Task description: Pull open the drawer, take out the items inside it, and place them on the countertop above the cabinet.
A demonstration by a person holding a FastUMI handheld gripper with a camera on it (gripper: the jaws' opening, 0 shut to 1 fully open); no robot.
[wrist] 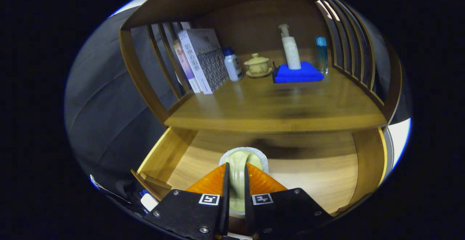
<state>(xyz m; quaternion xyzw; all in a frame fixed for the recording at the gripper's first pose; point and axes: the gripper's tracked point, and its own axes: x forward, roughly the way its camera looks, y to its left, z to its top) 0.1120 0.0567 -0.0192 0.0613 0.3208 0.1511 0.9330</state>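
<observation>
The tongs (237, 182) are drawn in narrow, both fingers pressing on a pale green item (239, 171) that runs up between them; its rounded end pokes out just ahead of the tips, and a greyish white rim (264, 159) curves round that end, so it may be a lid or a cup with a pad under it, hard to say which. Whether the piece is lifted clear of the drawer floor or sitting on it, I cannot tell from here. Below and around the tongs lies the open drawer (308, 174), pulled well out, its wooden bottom bare on both sides of the fingers. So the pulling-open looks done, and the step in hand reads as taking the item out. Just beyond the tongs and above the drawer runs the front edge of the tabletop (276, 123), and that is where this piece has to go. The next move, as I judge it, calls for a straight lift high enough to clear that edge, then a carry forward onto the bare wood. Farther beyond, at the back, stand books (201, 60), a small white bottle (233, 64), a lidded tea cup (258, 65), and a pump bottle (291, 49) on a blue cloth (298, 73), with a blue bottle (321, 54) beside it.
</observation>
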